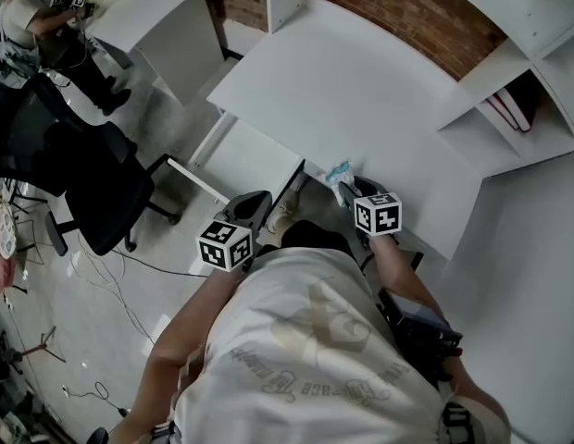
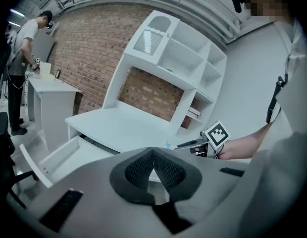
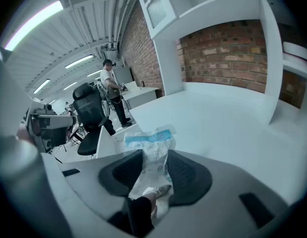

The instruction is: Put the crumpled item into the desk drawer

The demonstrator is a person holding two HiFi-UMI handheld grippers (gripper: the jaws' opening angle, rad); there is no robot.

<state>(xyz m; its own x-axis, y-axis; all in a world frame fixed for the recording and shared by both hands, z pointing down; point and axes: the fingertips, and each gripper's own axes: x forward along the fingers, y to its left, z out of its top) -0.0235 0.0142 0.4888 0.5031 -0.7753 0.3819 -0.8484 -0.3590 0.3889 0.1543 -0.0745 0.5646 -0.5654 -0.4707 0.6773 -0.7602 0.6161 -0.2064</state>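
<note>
The crumpled item point(image 3: 152, 148), a clear wrapper with a blue band, is pinched between the pads of my right gripper point(image 3: 152, 165). In the head view that gripper point(image 1: 345, 189) holds the wrapper point(image 1: 338, 169) at the front edge of the white desk point(image 1: 361, 91). The desk drawer point(image 1: 255, 155) stands pulled out under the desk's left part, left of the wrapper. My left gripper point(image 1: 257, 202) hovers at the drawer's near corner with its jaws shut on nothing point(image 2: 153, 151). The left gripper view shows the open drawer point(image 2: 59, 157) at lower left and the right gripper point(image 2: 193, 144) to the right.
A black office chair point(image 1: 93, 183) stands on the floor to the left. White shelves with books point(image 1: 514, 104) rise at the desk's right. Another person point(image 1: 28, 26) works at a second white desk point(image 1: 148, 12) at the far left. A brick wall backs the desk.
</note>
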